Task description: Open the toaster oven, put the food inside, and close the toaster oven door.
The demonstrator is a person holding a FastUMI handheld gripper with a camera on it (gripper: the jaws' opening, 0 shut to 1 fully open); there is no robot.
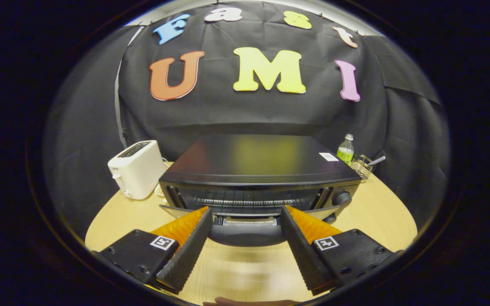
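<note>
A black toaster oven [257, 165] stands on the wooden table [377, 212] just ahead of me. Its door [177, 210] hangs partly lowered, and the wire rack [245, 200] shows in the gap above it. The door's dark curved handle [245, 236] lies between my fingertips, which flank its two ends. My gripper [245, 214] is open with its fingers spread wide, and I cannot tell whether they touch the handle. A control knob [342, 198] sits at the oven's right front. A pale, blurred thing [249, 302] shows on the table below the fingers; what it is I cannot tell.
A white slot toaster [136, 169] stands left of the oven. Behind the oven's right corner are a green-labelled bottle [346, 149] and a small wire basket [362, 166] with a utensil. Bare tabletop lies on both sides of the oven.
</note>
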